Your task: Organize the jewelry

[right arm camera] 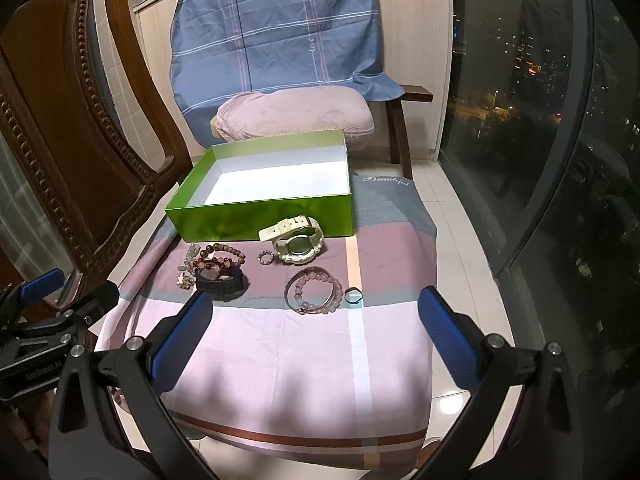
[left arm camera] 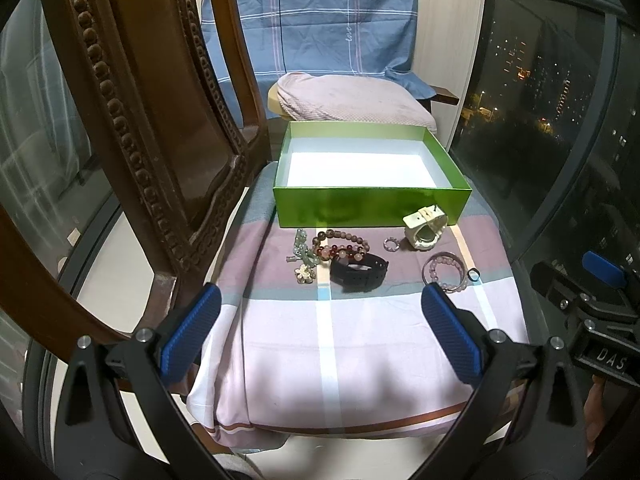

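Both the left gripper point(left arm camera: 320, 332) and right gripper point(right arm camera: 316, 332) hover spread and empty above the cloth-covered desk point(right arm camera: 280, 360), where bracelets point(right arm camera: 316, 290), a white watch point(right arm camera: 296, 240) and a black watch point(right arm camera: 222, 282) lie grouped before the empty green box point(right arm camera: 264, 200), apparently awaiting sorting.

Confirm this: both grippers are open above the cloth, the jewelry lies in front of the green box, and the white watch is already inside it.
Not quite: the white watch lies on the cloth outside the green box, against its front wall, as the right wrist view shows. The rest holds.
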Demonstrator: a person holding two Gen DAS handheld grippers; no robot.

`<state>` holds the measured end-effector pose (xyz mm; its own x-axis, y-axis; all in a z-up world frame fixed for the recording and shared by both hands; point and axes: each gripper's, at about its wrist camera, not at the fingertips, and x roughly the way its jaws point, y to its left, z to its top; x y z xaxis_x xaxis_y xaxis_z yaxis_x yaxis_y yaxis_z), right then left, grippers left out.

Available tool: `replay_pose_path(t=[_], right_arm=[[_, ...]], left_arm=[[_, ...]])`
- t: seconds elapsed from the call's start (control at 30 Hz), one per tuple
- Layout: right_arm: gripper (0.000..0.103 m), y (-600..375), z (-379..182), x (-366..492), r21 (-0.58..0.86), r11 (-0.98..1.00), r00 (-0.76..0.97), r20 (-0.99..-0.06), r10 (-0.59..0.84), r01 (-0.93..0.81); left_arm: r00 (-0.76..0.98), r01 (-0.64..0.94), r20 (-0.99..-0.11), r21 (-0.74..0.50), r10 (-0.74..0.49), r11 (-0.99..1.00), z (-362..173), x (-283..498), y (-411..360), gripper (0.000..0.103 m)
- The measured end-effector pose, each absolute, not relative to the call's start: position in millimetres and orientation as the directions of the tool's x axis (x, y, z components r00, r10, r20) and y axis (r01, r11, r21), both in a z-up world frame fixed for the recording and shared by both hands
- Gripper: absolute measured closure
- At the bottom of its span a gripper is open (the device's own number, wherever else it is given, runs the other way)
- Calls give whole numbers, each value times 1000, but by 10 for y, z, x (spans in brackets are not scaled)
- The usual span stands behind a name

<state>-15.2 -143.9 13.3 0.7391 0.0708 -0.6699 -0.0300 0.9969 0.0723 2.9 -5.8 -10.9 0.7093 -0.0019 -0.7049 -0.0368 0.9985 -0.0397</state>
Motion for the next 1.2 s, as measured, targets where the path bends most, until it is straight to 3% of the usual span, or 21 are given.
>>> replay_pose_path(t=[1.2], right_arm=[[3,-1418,118,-156,68,997,740,-669,67,-29]], left_arm=[[702,-34,-712,-33,0,999,-112,33,-80,4]])
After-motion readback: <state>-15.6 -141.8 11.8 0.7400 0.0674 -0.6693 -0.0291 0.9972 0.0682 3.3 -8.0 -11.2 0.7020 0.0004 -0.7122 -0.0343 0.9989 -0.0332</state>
